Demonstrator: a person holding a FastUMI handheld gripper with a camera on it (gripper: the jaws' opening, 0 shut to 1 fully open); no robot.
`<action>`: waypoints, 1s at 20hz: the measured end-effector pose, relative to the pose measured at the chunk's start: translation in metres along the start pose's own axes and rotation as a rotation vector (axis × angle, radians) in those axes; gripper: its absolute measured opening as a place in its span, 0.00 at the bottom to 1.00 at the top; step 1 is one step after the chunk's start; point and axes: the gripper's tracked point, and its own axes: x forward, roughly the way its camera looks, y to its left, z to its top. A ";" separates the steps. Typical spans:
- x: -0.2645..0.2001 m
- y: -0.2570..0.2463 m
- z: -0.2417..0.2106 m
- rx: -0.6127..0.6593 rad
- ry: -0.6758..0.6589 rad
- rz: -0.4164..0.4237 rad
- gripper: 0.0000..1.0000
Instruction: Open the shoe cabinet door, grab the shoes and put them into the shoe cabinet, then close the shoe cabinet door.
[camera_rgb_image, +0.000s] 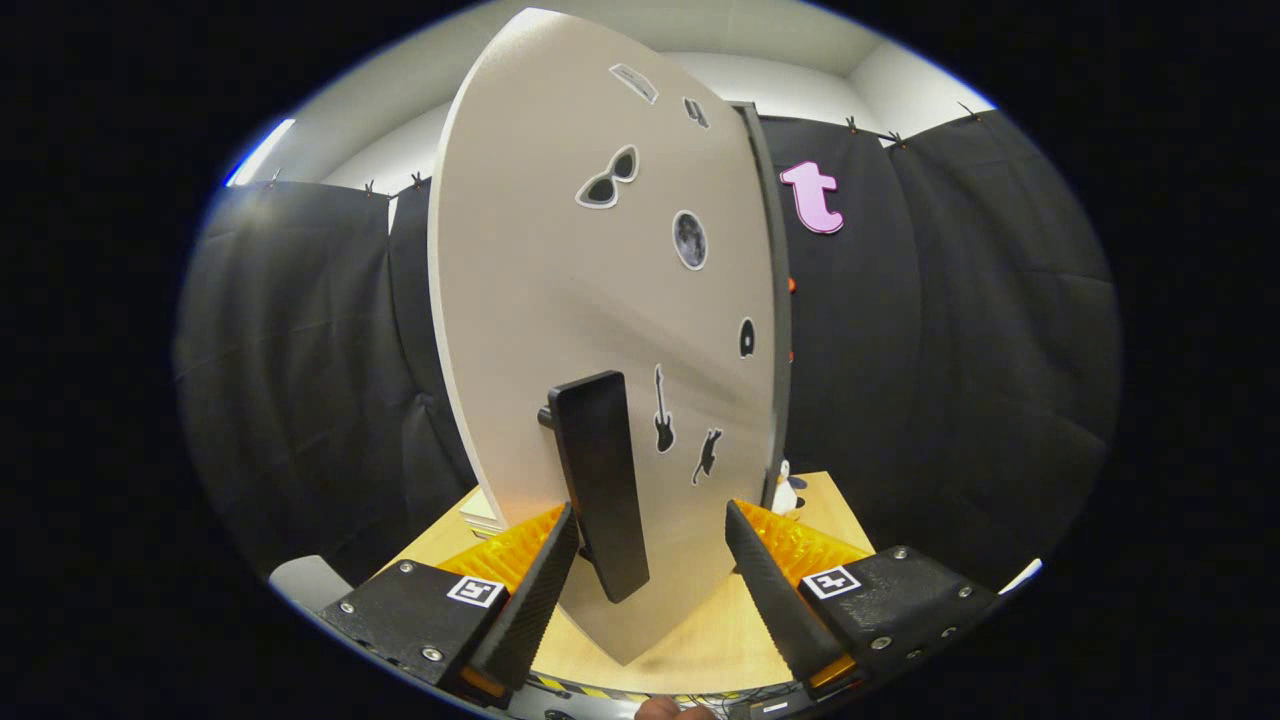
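Note:
The shoe cabinet door is a pale beige panel with several small stickers, standing just ahead of me and seen at a slant. A long black handle juts out from its lower part. My gripper is open, its fingers spread either side of the handle's lower end. The left finger lies close beside the handle and the right finger stands well apart from it. Neither finger presses on the handle. The cabinet's dark edge runs down the door's right side.
The cabinet stands on a light wooden table. Black cloth walls close in behind and on both sides. A small white figure peeks out by the door's lower right corner. A pale grey object sits beyond the left finger.

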 end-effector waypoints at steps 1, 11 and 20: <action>0.006 0.013 0.001 0.013 -0.003 0.009 0.93; 0.060 0.112 0.019 -0.016 -0.010 0.045 0.94; 0.109 0.104 0.033 0.025 -0.029 0.027 0.94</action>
